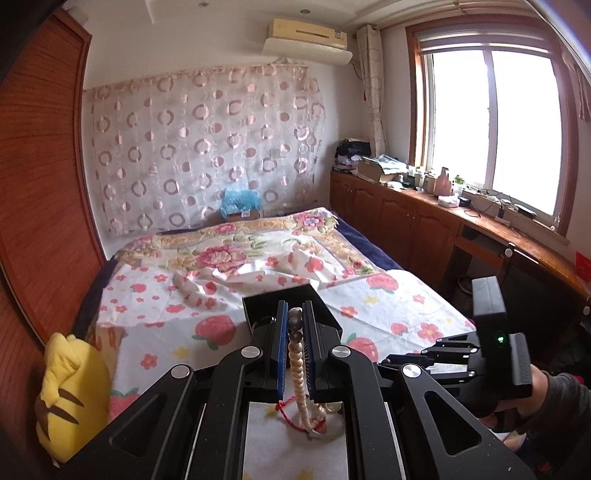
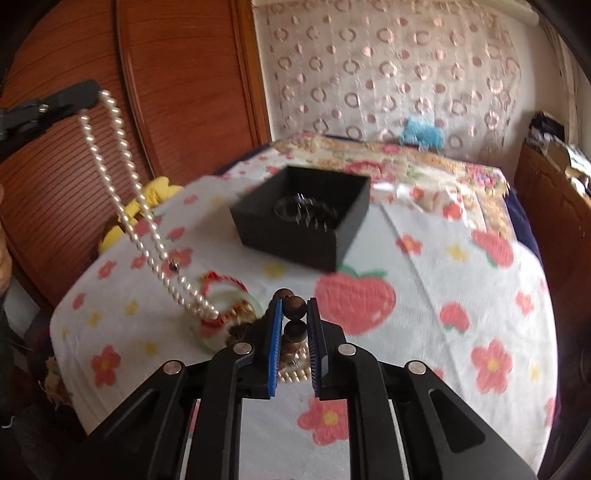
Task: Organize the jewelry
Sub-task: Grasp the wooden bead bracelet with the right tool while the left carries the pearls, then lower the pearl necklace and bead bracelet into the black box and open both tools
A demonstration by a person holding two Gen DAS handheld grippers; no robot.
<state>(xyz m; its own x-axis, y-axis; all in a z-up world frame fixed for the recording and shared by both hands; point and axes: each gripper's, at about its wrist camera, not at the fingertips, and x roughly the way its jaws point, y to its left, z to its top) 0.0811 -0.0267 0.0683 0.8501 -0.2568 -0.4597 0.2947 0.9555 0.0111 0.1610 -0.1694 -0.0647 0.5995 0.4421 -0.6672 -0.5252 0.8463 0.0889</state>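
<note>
While our left gripper (image 2: pixel 94 92) clamps the pearl necklace (image 2: pixel 122 177) and our right gripper (image 2: pixel 294 314) grips the wooden bead bracelet (image 2: pixel 294 317), the black box (image 2: pixel 295 236) lies ahead of both jaws.

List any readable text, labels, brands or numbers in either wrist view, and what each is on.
No text can be read in either view.
Air conditioner: a small sticker at its right end, too small to read.
Cardboard box at the head of the bed: a label strip, blurred.
Red paper on the windowsill counter: no characters legible.
Black jewelry box: no visible marking.
</note>
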